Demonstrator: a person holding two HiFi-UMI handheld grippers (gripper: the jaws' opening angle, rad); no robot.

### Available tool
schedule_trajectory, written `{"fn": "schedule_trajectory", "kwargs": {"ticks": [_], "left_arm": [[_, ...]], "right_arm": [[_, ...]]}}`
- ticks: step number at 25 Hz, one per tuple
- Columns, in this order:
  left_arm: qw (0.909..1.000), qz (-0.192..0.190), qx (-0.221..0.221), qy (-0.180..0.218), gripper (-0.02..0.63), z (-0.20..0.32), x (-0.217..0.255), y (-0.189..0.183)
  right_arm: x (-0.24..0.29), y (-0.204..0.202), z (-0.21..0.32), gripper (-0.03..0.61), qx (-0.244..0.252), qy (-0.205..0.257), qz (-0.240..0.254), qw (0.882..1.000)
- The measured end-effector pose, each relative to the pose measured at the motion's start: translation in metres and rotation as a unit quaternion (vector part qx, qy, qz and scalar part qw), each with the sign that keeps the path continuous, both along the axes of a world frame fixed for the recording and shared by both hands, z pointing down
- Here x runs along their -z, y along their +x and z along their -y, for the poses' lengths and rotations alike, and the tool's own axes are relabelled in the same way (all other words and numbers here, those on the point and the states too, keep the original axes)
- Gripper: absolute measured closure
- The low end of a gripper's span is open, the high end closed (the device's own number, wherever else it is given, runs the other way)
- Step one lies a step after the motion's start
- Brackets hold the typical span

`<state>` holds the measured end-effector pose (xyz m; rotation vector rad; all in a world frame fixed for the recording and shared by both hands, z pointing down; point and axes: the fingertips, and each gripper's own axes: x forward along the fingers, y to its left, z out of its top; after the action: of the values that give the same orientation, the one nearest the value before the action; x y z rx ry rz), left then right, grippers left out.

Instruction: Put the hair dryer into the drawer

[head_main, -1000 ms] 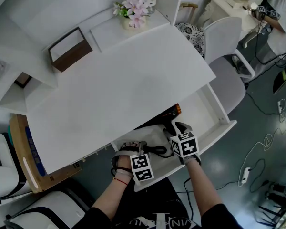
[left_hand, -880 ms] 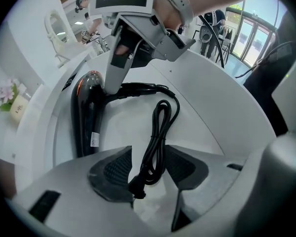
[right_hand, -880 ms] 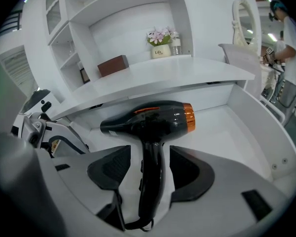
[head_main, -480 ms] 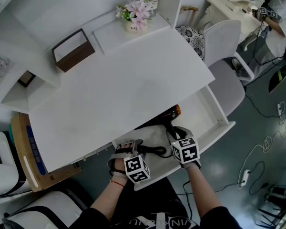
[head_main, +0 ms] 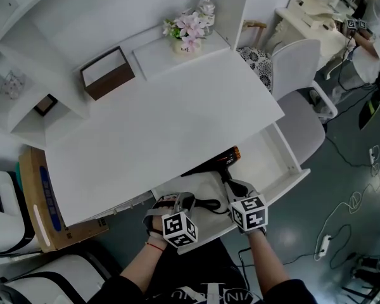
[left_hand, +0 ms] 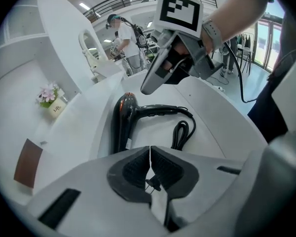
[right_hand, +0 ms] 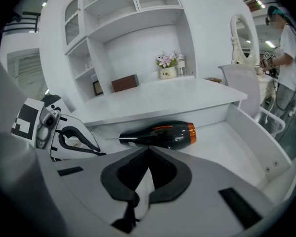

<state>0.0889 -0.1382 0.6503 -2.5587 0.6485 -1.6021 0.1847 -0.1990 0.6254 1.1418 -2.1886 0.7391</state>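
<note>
Hair dryer (right_hand: 160, 135) lies inside open drawer (right_hand: 259, 132) under table (head_main: 164, 125), cord (left_hand: 183, 132) coiled beside it. Left tool (left_hand: 149, 154) and right tool (right_hand: 148, 154) have just clenched, nothing between their jaws.

The left gripper (left_hand: 150, 157) and the right gripper (right_hand: 147, 157) are light grey, with bumpy black pads (left_hand: 133, 169). Each has a cube (head_main: 179, 228) with black and white square marks. The person wears a black top (head_main: 206, 293) with white print and a thin red band (head_main: 154, 246) on the left wrist.
</note>
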Motion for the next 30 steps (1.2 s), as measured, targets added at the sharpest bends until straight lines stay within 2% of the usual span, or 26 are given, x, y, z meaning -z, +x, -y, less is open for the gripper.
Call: {"fn": "schedule_trajectory", "kwargs": {"ticks": [8,15,21,30], "left_arm": [[0.9964,-0.065,0.05,-0.017,0.609,-0.004,0.014,0.01],[0.9838,-0.149,0.099,-0.019,0.609,-0.008,0.036,0.017],[0.9766,-0.181,0.117,0.009,0.609,-0.01,0.06,0.018],[0.9516,-0.259,0.151,0.068,0.609,-0.012,0.109,0.011]], "right_arm": [[0.022,0.0,-0.02,0.575,0.013,0.032,0.013,0.999],[0.045,0.003,-0.035,0.575,0.019,0.064,0.029,0.997],[0.065,0.006,-0.048,0.575,0.024,0.089,0.033,0.995],[0.104,0.008,-0.06,0.575,0.022,0.143,0.044,0.989]]}}
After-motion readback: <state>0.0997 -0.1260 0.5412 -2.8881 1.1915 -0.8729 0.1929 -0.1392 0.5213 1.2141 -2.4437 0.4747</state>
